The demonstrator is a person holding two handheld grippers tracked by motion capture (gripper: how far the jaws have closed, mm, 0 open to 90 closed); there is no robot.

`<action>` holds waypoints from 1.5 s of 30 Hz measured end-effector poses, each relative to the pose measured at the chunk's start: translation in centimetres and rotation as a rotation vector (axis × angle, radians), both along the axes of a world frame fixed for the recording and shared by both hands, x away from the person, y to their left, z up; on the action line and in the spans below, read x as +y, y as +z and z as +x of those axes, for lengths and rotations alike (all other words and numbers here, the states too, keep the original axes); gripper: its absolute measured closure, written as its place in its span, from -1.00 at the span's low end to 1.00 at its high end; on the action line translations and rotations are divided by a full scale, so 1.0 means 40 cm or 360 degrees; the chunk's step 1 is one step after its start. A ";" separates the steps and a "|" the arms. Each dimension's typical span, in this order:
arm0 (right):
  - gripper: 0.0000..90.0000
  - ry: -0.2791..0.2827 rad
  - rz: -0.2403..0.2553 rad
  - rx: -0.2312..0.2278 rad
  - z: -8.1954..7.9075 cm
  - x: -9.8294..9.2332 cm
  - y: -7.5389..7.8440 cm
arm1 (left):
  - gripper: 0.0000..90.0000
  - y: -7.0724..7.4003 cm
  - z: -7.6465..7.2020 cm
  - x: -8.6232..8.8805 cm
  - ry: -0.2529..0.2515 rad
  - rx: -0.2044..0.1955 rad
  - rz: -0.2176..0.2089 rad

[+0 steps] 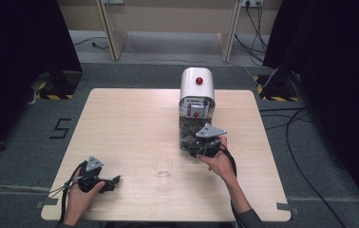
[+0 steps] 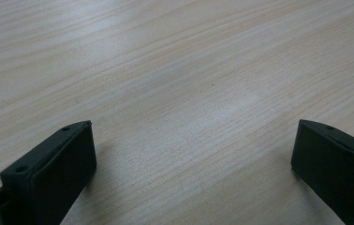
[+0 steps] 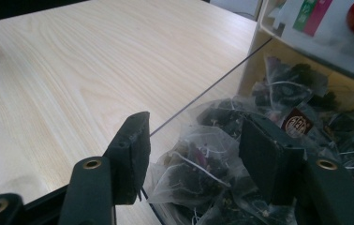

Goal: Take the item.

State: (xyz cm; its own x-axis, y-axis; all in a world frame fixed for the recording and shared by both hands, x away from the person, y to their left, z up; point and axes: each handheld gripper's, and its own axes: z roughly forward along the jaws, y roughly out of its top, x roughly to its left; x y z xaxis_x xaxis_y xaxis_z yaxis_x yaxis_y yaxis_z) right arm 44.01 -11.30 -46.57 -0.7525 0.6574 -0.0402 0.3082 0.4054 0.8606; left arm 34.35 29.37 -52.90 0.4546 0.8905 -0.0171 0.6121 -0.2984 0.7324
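Observation:
A white dispenser [image 1: 197, 85] with a red button stands at the table's back centre. Its clear front bin [image 1: 188, 130] holds several pyramid tea bags [image 3: 198, 164]. My right gripper [image 1: 197, 151] reaches into the bin's near end. It is open, with one jaw at the clear wall, the other among the bags, and a tea bag between them. A clear plastic cup [image 1: 162, 166] stands upright in front of the bin, to the right gripper's left. My left gripper [image 1: 115, 182] lies low at the table's front left, open over bare wood [image 2: 194, 117].
The light wooden table [image 1: 120, 123] is bare on its left half and along the right side. Cables trail on the grey floor [image 1: 301, 137] to the right. Dark curtains hang on both sides, and a wooden desk frame [image 1: 168, 23] stands behind.

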 end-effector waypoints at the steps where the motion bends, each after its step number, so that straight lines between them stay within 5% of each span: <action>1: -0.03 0.0000 0.0000 0.0000 0.000 0.000 0.000 | -1.00 0.000 0.000 0.000 0.0000 0.0000 0.0000; 9: 0.02 -0.0004 -0.0063 0.0050 0.006 0.015 -0.025 | -1.00 0.000 0.000 0.000 0.0000 0.0000 0.0000; 17: 0.50 -0.0051 -0.0085 0.0091 0.011 0.003 -0.034 | -1.00 0.000 0.000 0.000 0.0000 0.0000 0.0000; 24: 0.73 -0.0028 -0.0073 0.0040 0.002 -0.003 -0.018 | -1.00 0.000 0.000 0.000 0.0000 0.0000 0.0000; 45: 0.80 -0.0015 0.0081 -0.0090 -0.021 -0.036 0.050 | -1.00 0.000 0.000 0.000 0.0001 0.0000 0.0000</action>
State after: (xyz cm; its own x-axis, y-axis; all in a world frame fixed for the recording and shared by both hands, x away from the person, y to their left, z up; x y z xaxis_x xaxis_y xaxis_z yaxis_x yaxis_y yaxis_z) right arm 43.17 -12.74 -44.59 -0.7436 0.6668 -0.0488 0.2621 0.3578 0.8963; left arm 34.35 29.37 -52.90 0.4543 0.8907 -0.0170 0.6122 -0.2983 0.7323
